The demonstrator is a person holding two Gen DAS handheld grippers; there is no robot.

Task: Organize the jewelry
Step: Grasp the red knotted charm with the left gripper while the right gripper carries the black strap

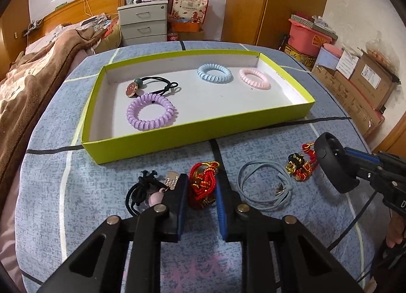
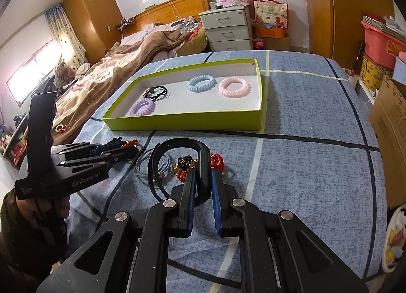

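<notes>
In the left wrist view my left gripper (image 1: 203,184) rests on the blue bedspread, shut on a red braided cord bracelet (image 1: 203,186) that fills the gap between its pads. My right gripper (image 2: 202,174) is shut on a thick black wristband (image 2: 162,158), lifted just above the cover; that wristband (image 1: 335,163) also shows at the right of the left wrist view. Behind stands a lime-green box (image 1: 203,138) holding purple (image 1: 151,111), blue (image 1: 215,73) and pink (image 1: 254,78) spiral hair ties and a black beaded hair tie (image 1: 152,85).
Loose on the cover lie a black hair tie with a pink charm (image 1: 144,191), a grey-blue elastic loop (image 1: 264,186) and a red-and-gold charm (image 1: 302,163). A brown blanket (image 1: 38,85) is left, cardboard boxes (image 1: 355,90) right, a drawer unit (image 1: 143,24) behind.
</notes>
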